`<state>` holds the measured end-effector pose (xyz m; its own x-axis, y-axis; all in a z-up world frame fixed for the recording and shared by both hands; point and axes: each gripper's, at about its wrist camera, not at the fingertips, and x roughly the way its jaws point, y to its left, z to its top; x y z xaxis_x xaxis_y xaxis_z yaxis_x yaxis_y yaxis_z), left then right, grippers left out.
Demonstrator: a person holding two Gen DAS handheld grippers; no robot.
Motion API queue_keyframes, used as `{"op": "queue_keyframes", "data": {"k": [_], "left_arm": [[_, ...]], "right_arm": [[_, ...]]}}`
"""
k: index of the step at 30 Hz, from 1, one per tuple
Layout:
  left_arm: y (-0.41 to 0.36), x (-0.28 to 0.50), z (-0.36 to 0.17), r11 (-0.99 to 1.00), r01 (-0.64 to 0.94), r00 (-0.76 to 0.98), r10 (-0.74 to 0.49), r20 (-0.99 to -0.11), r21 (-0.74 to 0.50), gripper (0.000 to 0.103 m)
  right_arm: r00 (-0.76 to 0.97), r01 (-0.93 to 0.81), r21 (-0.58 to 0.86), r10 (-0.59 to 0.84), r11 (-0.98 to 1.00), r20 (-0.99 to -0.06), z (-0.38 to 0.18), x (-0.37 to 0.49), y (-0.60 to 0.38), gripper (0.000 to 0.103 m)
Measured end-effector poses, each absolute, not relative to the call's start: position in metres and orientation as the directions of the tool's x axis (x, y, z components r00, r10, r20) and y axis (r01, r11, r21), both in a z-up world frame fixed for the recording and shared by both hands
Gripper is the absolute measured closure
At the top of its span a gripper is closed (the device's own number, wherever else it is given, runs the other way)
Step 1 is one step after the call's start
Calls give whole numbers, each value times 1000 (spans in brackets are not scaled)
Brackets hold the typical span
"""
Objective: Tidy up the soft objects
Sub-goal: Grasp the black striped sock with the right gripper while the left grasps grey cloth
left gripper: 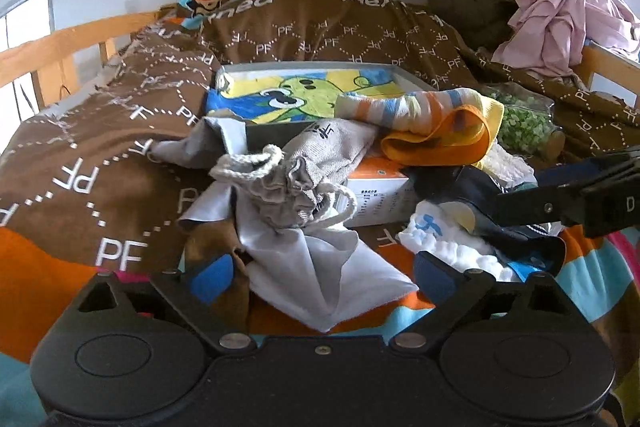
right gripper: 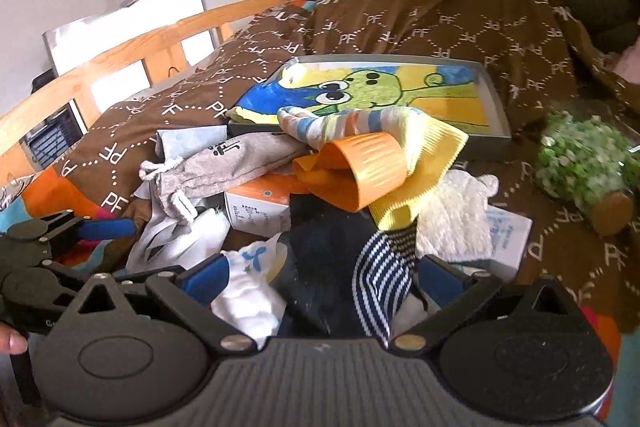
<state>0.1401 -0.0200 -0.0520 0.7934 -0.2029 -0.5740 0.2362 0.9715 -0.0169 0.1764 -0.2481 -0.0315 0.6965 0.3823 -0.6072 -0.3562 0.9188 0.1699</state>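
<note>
A pile of soft things lies on the brown blanket (left gripper: 100, 163). A grey drawstring pouch (left gripper: 296, 179) rests on a white cloth (left gripper: 316, 267). My left gripper (left gripper: 320, 279) is open, its jaws on either side of that white cloth. A striped orange and yellow sock (left gripper: 436, 131) lies over the edge of a grey tray (left gripper: 304, 69) with a cartoon cloth (left gripper: 296, 95) in it. My right gripper (right gripper: 324, 279) is open, with a dark cloth (right gripper: 320, 255) and a navy striped sock (right gripper: 380, 279) between its jaws. A white baby sock (right gripper: 248, 291) lies by its left finger.
A white and orange box (left gripper: 380, 199) sits under the pile. A bag of green bits (right gripper: 580, 163) lies to the right. A fluffy white cloth (right gripper: 456, 215) lies by the yellow sock. A wooden bed rail (right gripper: 120, 55) runs at the left. Pink clothing (left gripper: 560, 15) hangs at the back right.
</note>
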Motion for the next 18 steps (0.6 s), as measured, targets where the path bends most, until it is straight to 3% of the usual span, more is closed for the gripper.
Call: {"op": "queue_keyframes", "data": {"k": [4,10,12,18], "left_arm": [[-19,148,-55,975,219,774,-203,-600,-47,17],[-12,149,-57,980,176,767,-196,-612,-94,45],[-11,148,-56,978,172,764,-209,-610,-120,60],[-14,145,-54,977,147,756,-213,-618,-157,84]], "right_arm": [[687,-367,178,396,913,-610,-35,184,-250,8],[672,-347,201,392,916,-628,-40,190,-254,22],[678,-344,193,385,919,-625,-40,189,-253,25],[676,-313,186,356,931,-645,-41,191,-255,41]]}}
